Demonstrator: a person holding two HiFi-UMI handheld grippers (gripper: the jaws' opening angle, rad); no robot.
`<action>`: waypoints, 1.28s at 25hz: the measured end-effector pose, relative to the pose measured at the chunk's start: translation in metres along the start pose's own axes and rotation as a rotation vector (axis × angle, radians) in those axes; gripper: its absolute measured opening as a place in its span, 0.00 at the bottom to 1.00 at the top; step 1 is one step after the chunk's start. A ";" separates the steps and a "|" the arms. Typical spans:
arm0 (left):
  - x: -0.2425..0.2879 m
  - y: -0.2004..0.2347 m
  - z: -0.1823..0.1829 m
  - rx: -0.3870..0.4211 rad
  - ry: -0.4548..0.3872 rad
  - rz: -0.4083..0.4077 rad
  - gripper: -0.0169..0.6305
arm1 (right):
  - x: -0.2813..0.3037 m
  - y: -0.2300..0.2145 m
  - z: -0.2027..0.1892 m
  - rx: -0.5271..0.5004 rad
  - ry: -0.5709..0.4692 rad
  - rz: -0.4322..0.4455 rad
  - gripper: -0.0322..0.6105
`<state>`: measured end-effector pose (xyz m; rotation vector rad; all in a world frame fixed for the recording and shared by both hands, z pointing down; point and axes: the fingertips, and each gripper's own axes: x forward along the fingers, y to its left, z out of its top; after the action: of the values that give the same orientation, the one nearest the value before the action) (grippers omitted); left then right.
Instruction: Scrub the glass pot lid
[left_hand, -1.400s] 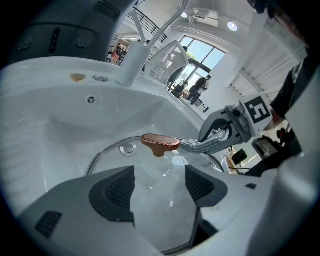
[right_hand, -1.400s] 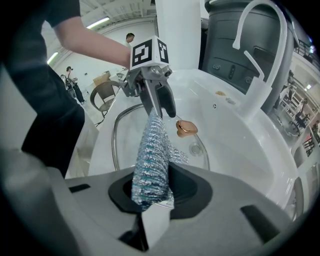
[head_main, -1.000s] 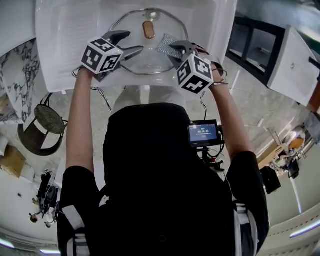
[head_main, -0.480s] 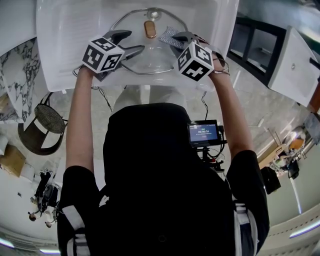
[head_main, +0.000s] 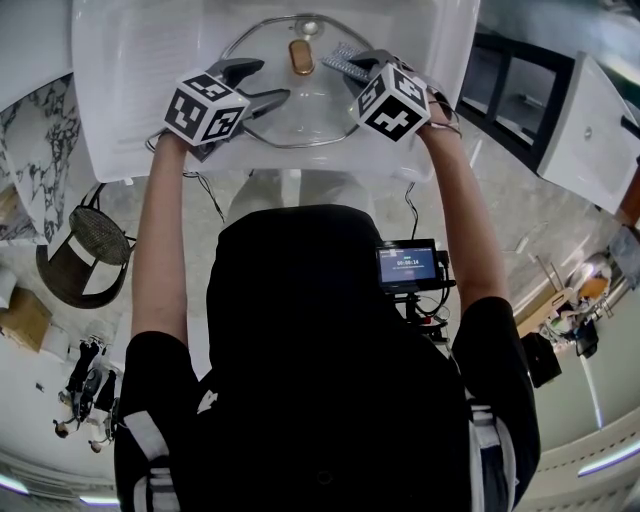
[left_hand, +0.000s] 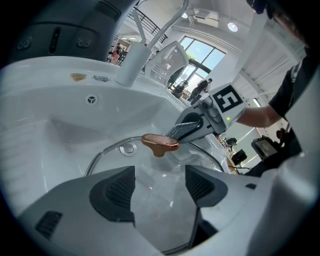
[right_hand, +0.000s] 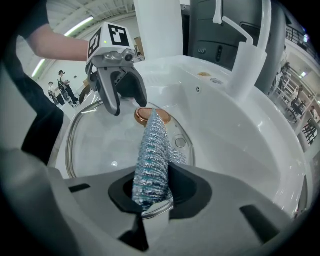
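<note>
White ceramic sink basin (head_main: 130, 90) holds the round glass pot lid with metal rim (head_main: 290, 105) lying flat at its centre, dome side up. In the head view the left gripper (head_main: 262, 84) sits over the lid's 9 o'clock edge, jaws spread apart with only lid glass showing between them, contact unclear. The right gripper (head_main: 355, 68) is at the lid's 2 o'clock with its jaws clamped on a silver-blue mesh scrub pad (right_hand: 152, 160), whose tip reaches the 3 o'clock side of the copper-coloured oval knob (head_main: 299, 57).
</note>
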<state>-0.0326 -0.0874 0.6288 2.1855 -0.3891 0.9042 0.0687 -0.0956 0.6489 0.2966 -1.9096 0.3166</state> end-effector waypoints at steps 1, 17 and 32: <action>0.000 0.000 0.000 0.000 0.000 0.000 0.47 | 0.001 -0.002 -0.001 0.007 0.002 -0.001 0.15; -0.001 0.000 -0.002 0.010 -0.006 0.003 0.47 | 0.011 -0.018 -0.002 0.066 0.028 -0.031 0.15; 0.000 0.001 0.002 0.048 -0.042 0.039 0.47 | 0.012 -0.022 -0.003 0.118 0.058 -0.059 0.16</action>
<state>-0.0324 -0.0894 0.6290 2.2502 -0.4359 0.8989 0.0751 -0.1156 0.6627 0.4169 -1.8246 0.3947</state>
